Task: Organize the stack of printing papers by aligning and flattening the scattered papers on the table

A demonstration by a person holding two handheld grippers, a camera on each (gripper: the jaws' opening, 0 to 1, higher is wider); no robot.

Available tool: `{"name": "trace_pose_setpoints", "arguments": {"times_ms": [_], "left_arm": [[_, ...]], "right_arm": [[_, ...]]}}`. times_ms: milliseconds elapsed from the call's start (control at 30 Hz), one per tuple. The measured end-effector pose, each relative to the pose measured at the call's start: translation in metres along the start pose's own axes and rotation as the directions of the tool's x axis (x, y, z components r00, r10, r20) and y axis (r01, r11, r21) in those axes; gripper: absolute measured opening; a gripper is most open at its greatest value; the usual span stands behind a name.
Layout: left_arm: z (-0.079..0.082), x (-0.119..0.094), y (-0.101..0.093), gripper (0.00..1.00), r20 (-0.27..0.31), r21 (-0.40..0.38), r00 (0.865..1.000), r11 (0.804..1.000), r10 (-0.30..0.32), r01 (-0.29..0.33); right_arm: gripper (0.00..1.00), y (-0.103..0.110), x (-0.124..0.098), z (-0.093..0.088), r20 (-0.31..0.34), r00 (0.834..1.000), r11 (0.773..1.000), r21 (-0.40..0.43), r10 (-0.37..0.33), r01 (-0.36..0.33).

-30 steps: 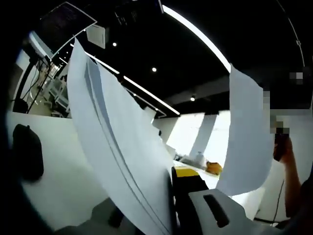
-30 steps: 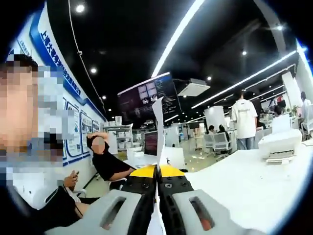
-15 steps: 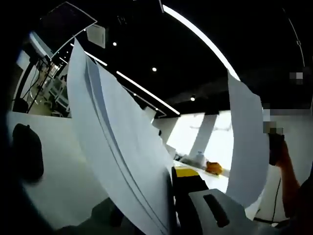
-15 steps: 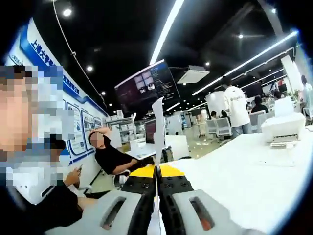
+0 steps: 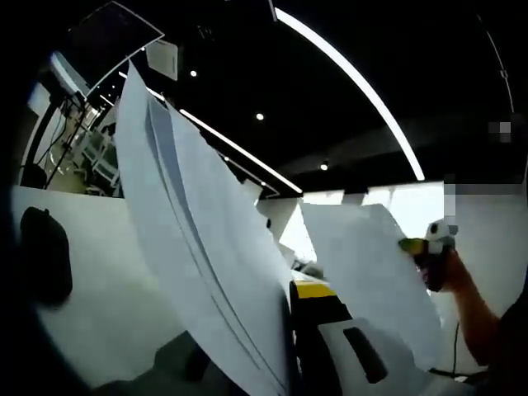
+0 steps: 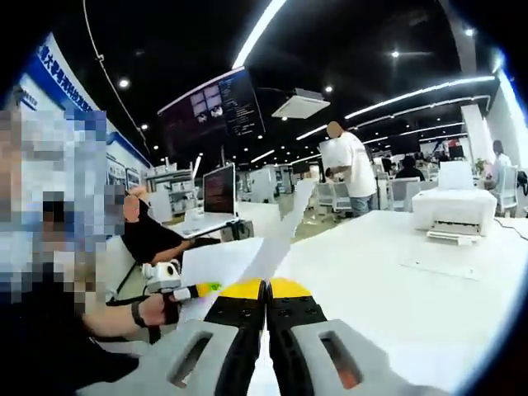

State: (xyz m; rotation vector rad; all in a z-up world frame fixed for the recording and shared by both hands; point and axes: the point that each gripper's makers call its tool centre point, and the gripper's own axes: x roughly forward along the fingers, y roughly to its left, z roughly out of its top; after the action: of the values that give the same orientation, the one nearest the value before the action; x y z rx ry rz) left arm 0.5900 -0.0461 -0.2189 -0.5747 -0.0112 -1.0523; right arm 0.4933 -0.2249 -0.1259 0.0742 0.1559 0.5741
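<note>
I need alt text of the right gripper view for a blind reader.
The right gripper, jaws shut, pinches a sheet of paper rising over a white table. The left gripper is at lower left; a white printer stands far right.

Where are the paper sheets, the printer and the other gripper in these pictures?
paper sheets (image 5: 198,247), left gripper view, on the broad face of the held sheets.
printer (image 6: 455,210), right gripper view, on its front.
left gripper (image 6: 169,285), right gripper view, on its body.

Light is cast by long ceiling strips (image 6: 257,31) over a dark ceiling; white surfaces are glared, edges are bent by fisheye distortion.
</note>
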Motion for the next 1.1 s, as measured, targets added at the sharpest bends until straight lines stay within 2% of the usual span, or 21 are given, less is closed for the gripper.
{"name": "trace_pose_setpoints", "arguments": {"times_ms": [67, 167, 400, 500, 633, 833, 967, 1100], "left_arm": [[0.0, 0.0, 0.0, 0.1, 0.0, 0.0, 1.0, 1.0, -0.001, 0.001], [0.0, 0.0, -0.001, 0.1, -0.002, 0.002, 1.0, 1.0, -0.002, 0.002], [-0.001, 0.001, 0.0, 0.11, -0.004, 0.0, 1.0, 1.0, -0.001, 0.001], [-0.001, 0.001, 0.0, 0.11, -0.005, 0.002, 1.0, 1.0, -0.001, 0.001], [0.0, 0.001, 0.0, 0.11, -0.004, -0.001, 1.0, 1.0, -0.003, 0.003], [-0.001, 0.001, 0.0, 0.11, -0.01, 0.009, 1.0, 1.0, -0.004, 0.004], [-0.001, 0.001, -0.001, 0.11, -0.009, 0.01, 1.0, 1.0, -0.008, 0.008], [-0.002, 0.001, -0.002, 0.11, -0.016, 0.014, 1.0, 1.0, -0.009, 0.009]], "right_arm": [[0.0, -0.009, 0.007, -0.007, -0.019, 1.0, 1.0, -0.016, -0.013, 0.012], [0.0, -0.021, 0.019, -0.017, -0.043, 0.999, 0.999, 0.009, -0.033, 0.033], [0.0, -0.039, 0.038, -0.021, -0.041, 0.999, 0.999, 0.021, -0.027, 0.027], [0.0, -0.038, 0.046, -0.023, -0.025, 0.999, 0.994, 0.111, 0.021, -0.018], [0.0, -0.028, 0.046, -0.013, 0.046, 0.994, 0.976, 0.187, 0.103, -0.11], [0.0, -0.022, 0.046, -0.002, 0.091, 0.982, 0.958, 0.223, 0.164, -0.181], [0.0, -0.027, 0.054, -0.012, 0.051, 0.982, 0.961, 0.2, 0.183, -0.19], [0.0, -0.033, 0.063, -0.027, 0.015, 0.983, 0.959, 0.217, 0.183, -0.181]]}}
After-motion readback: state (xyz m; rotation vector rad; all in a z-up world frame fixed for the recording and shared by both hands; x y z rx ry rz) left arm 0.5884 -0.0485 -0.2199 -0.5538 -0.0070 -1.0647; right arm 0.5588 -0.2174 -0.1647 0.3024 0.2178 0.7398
